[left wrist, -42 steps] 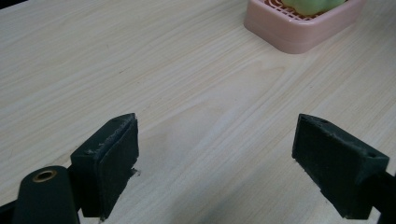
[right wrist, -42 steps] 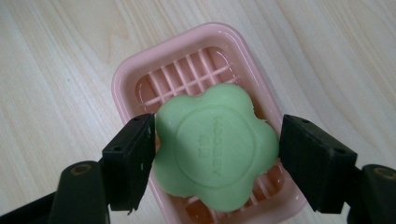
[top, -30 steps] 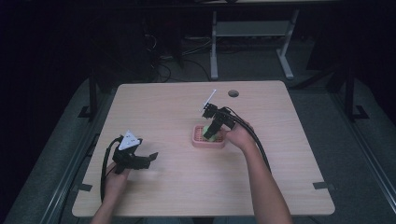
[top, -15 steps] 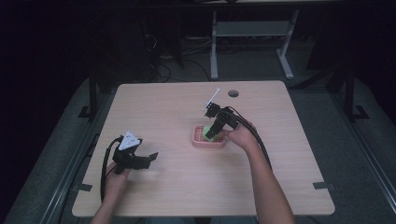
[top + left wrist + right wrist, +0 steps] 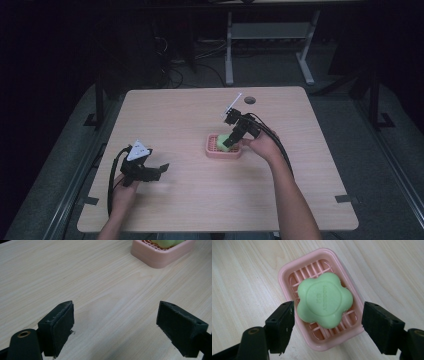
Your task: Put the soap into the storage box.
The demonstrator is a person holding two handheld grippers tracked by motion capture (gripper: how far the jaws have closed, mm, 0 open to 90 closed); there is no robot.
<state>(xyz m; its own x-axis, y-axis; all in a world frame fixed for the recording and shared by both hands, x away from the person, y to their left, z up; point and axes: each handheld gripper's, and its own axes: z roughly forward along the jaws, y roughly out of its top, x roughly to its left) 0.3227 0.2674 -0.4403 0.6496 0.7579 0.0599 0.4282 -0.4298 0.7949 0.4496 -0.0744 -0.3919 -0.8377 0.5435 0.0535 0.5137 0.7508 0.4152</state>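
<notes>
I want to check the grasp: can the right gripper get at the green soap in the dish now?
Probably yes: the right gripper is open, its fingers either side of the green soap, nothing between.

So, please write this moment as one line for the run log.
right gripper: open, jaws either side of green soap | soap: in pink dish | left gripper: open, over bare table

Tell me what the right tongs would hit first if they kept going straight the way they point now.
Most likely the green flower-shaped soap, lying in the pink soap dish. The right tongs are open and straddle it, though how far above is hard to judge.
</notes>
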